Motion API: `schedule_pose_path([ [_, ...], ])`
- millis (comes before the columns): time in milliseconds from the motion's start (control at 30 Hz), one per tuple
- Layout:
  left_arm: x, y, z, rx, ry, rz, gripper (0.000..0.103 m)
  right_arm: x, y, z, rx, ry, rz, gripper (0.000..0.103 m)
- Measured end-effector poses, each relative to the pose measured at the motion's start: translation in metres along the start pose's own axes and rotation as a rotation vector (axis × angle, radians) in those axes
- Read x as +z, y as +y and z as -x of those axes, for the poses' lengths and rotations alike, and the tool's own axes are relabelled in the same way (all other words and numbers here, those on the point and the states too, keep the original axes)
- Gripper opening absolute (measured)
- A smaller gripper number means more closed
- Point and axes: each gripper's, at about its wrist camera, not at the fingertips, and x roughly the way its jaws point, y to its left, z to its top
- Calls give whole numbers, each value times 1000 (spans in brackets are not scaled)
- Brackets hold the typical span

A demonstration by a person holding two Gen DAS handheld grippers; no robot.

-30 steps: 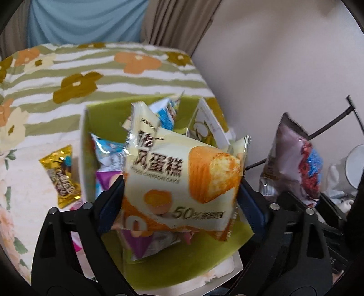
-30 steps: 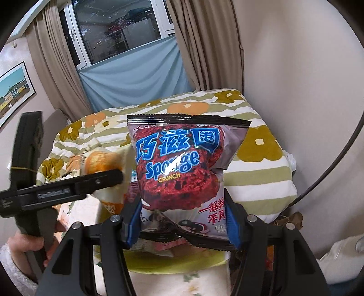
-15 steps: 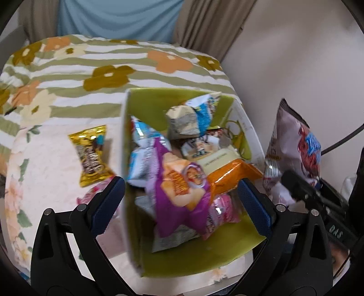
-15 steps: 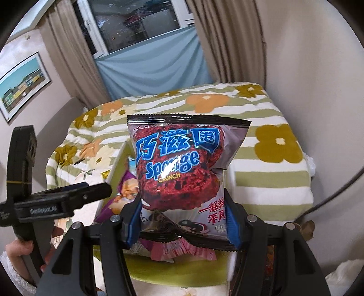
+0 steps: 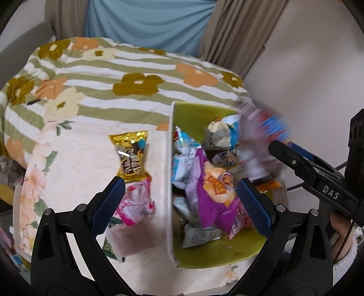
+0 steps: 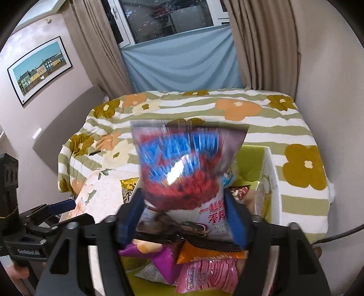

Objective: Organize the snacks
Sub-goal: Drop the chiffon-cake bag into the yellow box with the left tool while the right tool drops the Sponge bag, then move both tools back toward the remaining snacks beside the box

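Note:
My right gripper (image 6: 184, 214) is shut on a grey Sponge Crunch bag (image 6: 182, 173) with red and blue print, held over the green box (image 6: 252, 159). The bag is motion-blurred; it shows as a blur in the left wrist view (image 5: 261, 132). My left gripper (image 5: 182, 205) is open and empty above the box's left wall (image 5: 169, 173). The box (image 5: 218, 252) holds several packets, with a purple one (image 5: 211, 191) on top. A gold candy packet (image 5: 130, 157) and a pink packet (image 5: 136, 205) lie on the cloth left of the box.
The box sits on a pale floral cloth (image 5: 75, 173) over a green-striped flowered bedspread (image 5: 127, 75). A wall (image 5: 307, 68) stands close on the right. Curtains and a window (image 6: 173, 20) are at the far end.
My left gripper let go of the chiffon cake packet, opened, and shifted left. My right gripper moved the Sponge bag forward and down over the box.

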Motion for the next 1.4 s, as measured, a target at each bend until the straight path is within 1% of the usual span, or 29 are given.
schedule_pose_path([
  [33, -2, 2, 0, 5, 4, 3, 98, -2, 2, -1, -10, -3, 5, 84],
  [67, -5, 6, 0, 13, 9, 9, 98, -5, 3, -1, -8, -7, 8, 88],
  [200, -15, 20, 3, 25, 22, 33, 98, -16, 4, 0, 10, 2, 11, 88],
  [400, -23, 35, 12, 38, 19, 54, 98, -27, 4, 5, -7, 9, 7, 88],
  [567, -24, 52, 27, 31, -8, 51, 98, -27, 7, 16, -28, -12, -13, 88],
  [767, -19, 82, 47, 18, -21, 18, 98, -29, 30, 33, -74, -57, -49, 88],
  [800, -17, 89, 51, 18, -23, 7, 98, -30, 35, 35, -81, -64, -55, 89],
  [833, -15, 94, 54, 18, -21, -1, 98, -31, 40, 36, -91, -69, -60, 97],
  [867, -14, 100, 56, 17, -17, -5, 98, -32, 47, 37, -102, -76, -65, 102],
  [1000, -8, 126, 61, -11, -4, -25, 98, -39, 72, 38, -126, -92, -93, 102],
  [1167, -4, 156, 60, -61, 29, -56, 98, -52, 106, 32, -164, -84, -128, 102],
  [1233, -1, 167, 59, -88, 40, -72, 98, -58, 119, 29, -182, -75, -146, 102],
  [1300, 2, 175, 58, -112, 39, -82, 98, -64, 130, 27, -223, -61, -176, 102],
  [1400, 9, 185, 54, -160, 61, -116, 98, -76, 147, 23, -238, -52, -223, 102],
])
